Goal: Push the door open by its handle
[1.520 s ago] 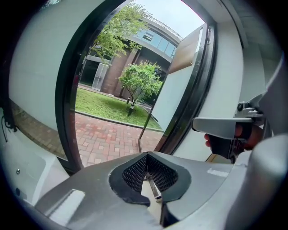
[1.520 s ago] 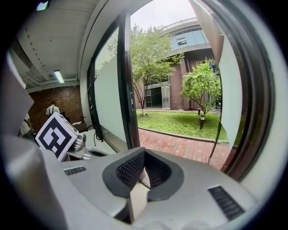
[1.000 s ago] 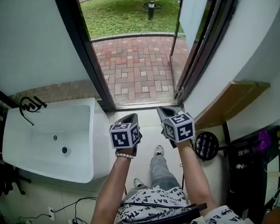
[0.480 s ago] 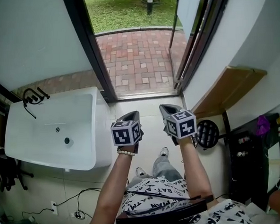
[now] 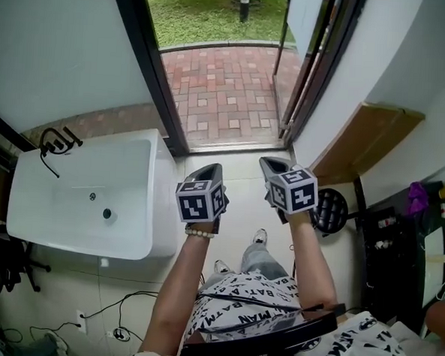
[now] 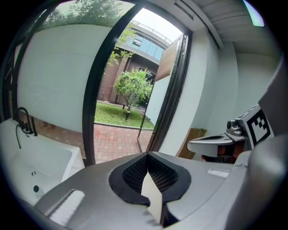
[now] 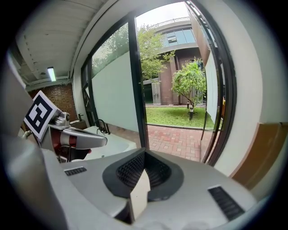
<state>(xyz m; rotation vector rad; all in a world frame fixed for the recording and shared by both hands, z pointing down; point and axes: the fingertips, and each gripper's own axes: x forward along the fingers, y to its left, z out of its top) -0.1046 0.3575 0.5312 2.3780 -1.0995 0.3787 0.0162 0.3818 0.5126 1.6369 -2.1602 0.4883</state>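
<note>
The glass door (image 5: pixel 305 24) stands swung outward at the right side of the doorway, its dark frame (image 5: pixel 150 64) on the left. I cannot make out the handle. My left gripper (image 5: pixel 210 170) is shut and empty, held over the floor tiles just inside the threshold. My right gripper (image 5: pixel 268 164) is beside it, also shut with nothing in it. Both point at the opening and touch nothing. In the left gripper view the jaws (image 6: pixel 147 156) meet, with the door (image 6: pixel 167 63) ahead. In the right gripper view the jaws (image 7: pixel 144 153) meet too, with the door (image 7: pixel 210 81) at the right.
A white tub (image 5: pixel 78 195) with a black tap (image 5: pixel 55 142) stands at the left. A wooden board (image 5: pixel 367 141), a round black grille (image 5: pixel 330 210) and a dark rack (image 5: pixel 398 252) line the right wall. Red brick paving (image 5: pixel 228 91) lies outside. Cables (image 5: pixel 116 317) trail on the floor.
Both hands have drifted a little, side by side, and stay shut. The head view has shifted, so the doorway and the tub sit slightly higher. The door has not moved.
</note>
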